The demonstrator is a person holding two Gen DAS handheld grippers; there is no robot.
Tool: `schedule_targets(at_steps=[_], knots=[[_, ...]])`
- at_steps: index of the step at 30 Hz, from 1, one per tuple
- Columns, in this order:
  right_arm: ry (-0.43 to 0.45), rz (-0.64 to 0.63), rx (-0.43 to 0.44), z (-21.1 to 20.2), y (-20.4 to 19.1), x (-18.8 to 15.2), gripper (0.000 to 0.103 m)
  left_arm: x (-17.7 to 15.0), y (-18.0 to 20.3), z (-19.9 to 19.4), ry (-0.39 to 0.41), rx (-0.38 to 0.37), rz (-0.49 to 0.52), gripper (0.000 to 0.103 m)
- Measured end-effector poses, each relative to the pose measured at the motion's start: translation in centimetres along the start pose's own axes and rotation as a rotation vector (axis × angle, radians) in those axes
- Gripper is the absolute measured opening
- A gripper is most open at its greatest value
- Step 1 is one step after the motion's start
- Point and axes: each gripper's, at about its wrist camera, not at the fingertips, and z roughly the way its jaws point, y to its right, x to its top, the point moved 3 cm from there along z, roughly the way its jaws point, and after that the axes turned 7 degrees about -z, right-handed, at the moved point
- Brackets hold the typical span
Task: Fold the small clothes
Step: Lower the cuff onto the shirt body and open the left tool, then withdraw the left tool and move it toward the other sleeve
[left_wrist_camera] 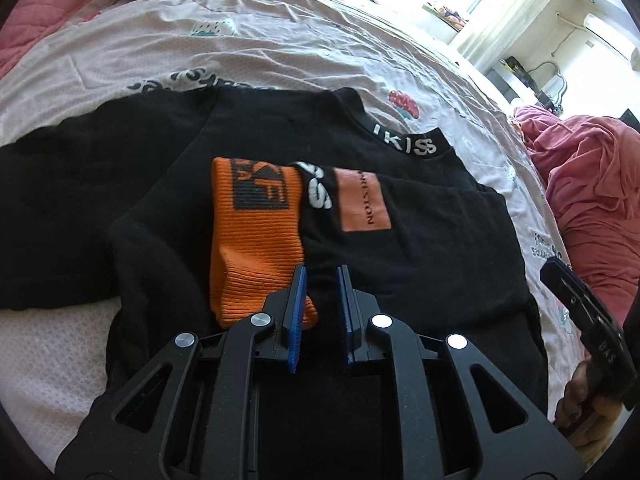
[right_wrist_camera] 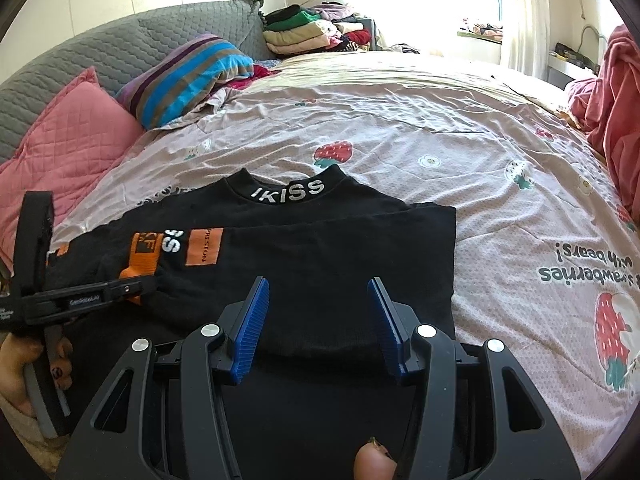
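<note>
Your black knit top with orange ribbed cuff (left_wrist_camera: 256,236) lay on the bed (right_wrist_camera: 400,128) | left hand-held gripper (left_wrist_camera: 322,276) nearly closed, pinching nothing visible, at cuff's 5 o'clock | right hand-held gripper (right_wrist_camera: 318,292) gaped empty | soft, light, floppy: take hem corners.

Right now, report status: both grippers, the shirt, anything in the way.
Left gripper nearly shut, nothing visibly held, at the orange cuff. Right gripper open, empty, over the black shirt. Shirt partly folded on the bedsheet. Nothing in the way.
</note>
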Motion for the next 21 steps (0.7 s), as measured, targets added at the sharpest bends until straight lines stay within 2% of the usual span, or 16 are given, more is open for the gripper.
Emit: schedule_targets(at_steps=[2,4,6,8,12,16,21], knots=[[-0.018,-0.010,-0.010,0.8,0.1,-0.1,0.057,-0.3,-0.1,-0.1,0.003,0.002,0.003,0.009],[-0.059,-0.034,-0.062,2.0,0.3,-0.5,0.060,-0.4,-0.2,-0.2,0.004,0.001,0.005,0.009],[-0.126,-0.048,-0.103,3.4,0.9,-1.4,0.060,-0.3,-0.3,-0.3,0.005,-0.001,0.004,0.009],[-0.208,-0.009,-0.129,5.0,2.3,-2.9,0.060,-0.4,-0.4,-0.4,0.006,-0.004,0.002,0.009],[-0.189,0.048,-0.089,4.8,3.2,-3.5,0.060,-0.5,-0.4,-0.5,0.008,-0.010,-0.002,0.009],[-0.170,0.070,-0.071,4.0,3.1,-3.5,0.066,-0.5,-0.2,-0.8,0.013,-0.002,0.005,0.009],[-0.137,0.110,-0.031,2.5,2.8,-3.5,0.075,-0.7,0.2,-1.3,0.023,0.005,0.020,0.016]])
